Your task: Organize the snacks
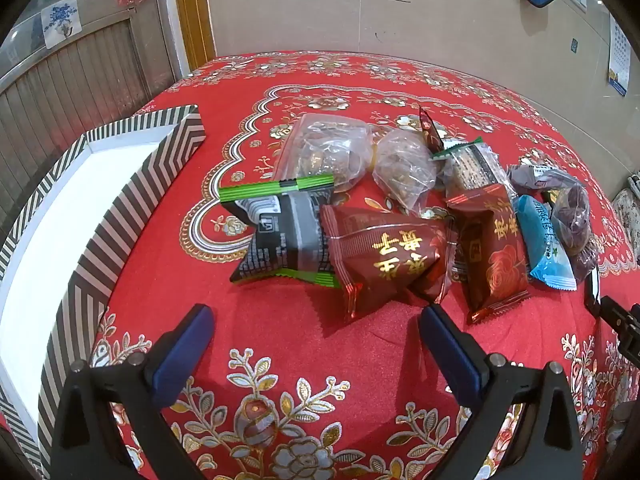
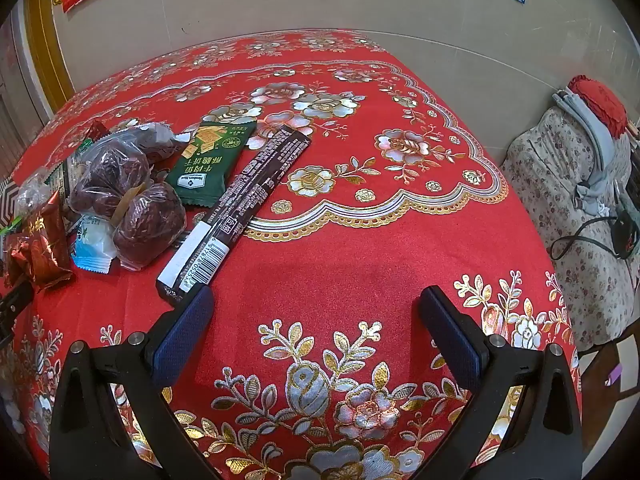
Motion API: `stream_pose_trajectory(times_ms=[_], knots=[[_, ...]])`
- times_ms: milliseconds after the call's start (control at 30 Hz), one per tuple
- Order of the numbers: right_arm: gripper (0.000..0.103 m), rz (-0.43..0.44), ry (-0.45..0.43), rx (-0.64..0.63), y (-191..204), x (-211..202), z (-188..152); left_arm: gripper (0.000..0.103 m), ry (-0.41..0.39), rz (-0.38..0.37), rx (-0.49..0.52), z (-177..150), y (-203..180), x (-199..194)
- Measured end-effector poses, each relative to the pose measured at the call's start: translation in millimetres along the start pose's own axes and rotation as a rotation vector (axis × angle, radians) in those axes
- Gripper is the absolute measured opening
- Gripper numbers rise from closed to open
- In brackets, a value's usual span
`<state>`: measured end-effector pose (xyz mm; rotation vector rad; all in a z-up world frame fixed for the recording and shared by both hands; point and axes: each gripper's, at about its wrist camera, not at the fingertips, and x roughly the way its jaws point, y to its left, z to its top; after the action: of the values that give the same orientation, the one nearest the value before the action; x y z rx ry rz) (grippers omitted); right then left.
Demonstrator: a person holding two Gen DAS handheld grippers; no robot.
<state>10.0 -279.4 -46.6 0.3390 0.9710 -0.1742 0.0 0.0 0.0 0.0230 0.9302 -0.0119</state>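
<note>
Both claws hang wide open and empty over a red floral surface (image 1: 280,344), short of a heap of snacks not yet sorted. The left claw (image 1: 316,320) faces a dark red pack (image 1: 384,256) with gold lettering, which overlaps a black pack (image 1: 280,232) with green ends; a second red pack (image 1: 492,252), a blue pack (image 1: 544,240) and clear bags (image 1: 332,152) lie touching behind and beside. A striped box (image 1: 132,200) with a white, empty-looking inside sits just to the left, apart from the heap.

The right claw (image 2: 316,296) hovers near a long dark bar (image 2: 240,204), whose barcode end lies just beside its left finger (image 2: 188,320). A green pack (image 2: 212,160) and a bag of dates (image 2: 128,200) lie against the bar.

The risk is in the crowding: a grab at the front red pack may drag the black one along, or pinch only crinkly film that slips free. The thin, flat bar could skid on the cloth rather than lift. Puffed wrappers may also crush under a hard squeeze.
</note>
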Motion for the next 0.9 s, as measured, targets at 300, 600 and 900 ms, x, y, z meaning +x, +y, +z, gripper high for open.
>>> stream_pose_trajectory(times_ms=[300,600,900], knots=[[0.103,0.0,0.0,0.0,0.0,0.0,0.0,0.103,0.0,0.0,0.0,0.0,0.0,0.0],[0.103,-0.008,0.001,0.015,0.8,-0.4,-0.8,0.103,0.0,0.0,0.0,0.0,0.1,0.0],[0.103,-0.025,0.002,0.037,0.7,-1.0,-2.2,0.103,0.0,0.0,0.0,0.0,0.0,0.0]])
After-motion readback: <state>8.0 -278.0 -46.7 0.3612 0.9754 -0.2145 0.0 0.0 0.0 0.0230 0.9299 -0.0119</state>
